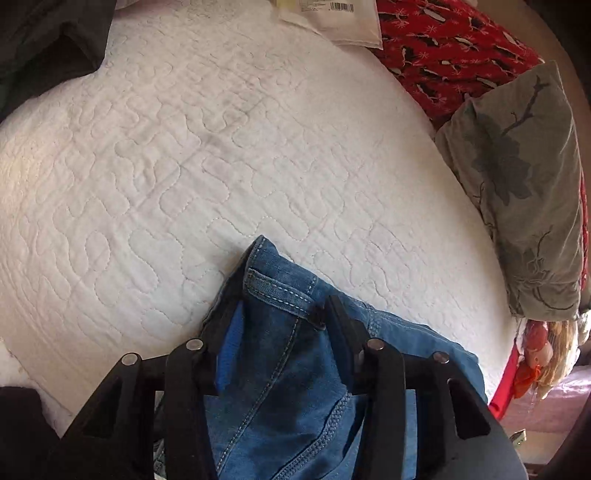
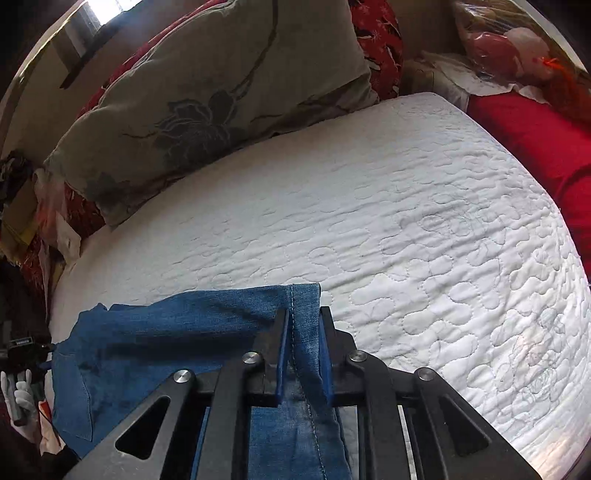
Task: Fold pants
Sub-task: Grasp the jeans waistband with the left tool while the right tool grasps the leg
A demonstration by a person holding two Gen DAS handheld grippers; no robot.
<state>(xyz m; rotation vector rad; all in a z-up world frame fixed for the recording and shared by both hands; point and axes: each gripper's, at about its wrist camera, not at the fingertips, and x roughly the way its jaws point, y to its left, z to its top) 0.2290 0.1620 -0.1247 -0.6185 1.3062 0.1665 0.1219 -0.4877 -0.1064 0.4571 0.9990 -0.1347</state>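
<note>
The pants are blue denim jeans. In the left wrist view my left gripper (image 1: pixel 282 308) is shut on the jeans (image 1: pixel 288 362) at the waistband with a belt loop, held over the white quilted mattress (image 1: pixel 221 147). In the right wrist view my right gripper (image 2: pixel 303 317) is shut on the jeans (image 2: pixel 177 332) at a leg hem, with the seam running between the blue pads (image 2: pixel 281 354). The denim stretches left from the right gripper toward the other gripper (image 2: pixel 22 354), small at the left edge.
A grey floral pillow (image 1: pixel 524 192) (image 2: pixel 207 96) lies along the mattress edge. Red patterned bedding (image 1: pixel 454 48) and a red cushion (image 2: pixel 535 155) lie beyond. A white packet (image 1: pixel 332 22) and dark clothing (image 1: pixel 48 40) lie at the far side.
</note>
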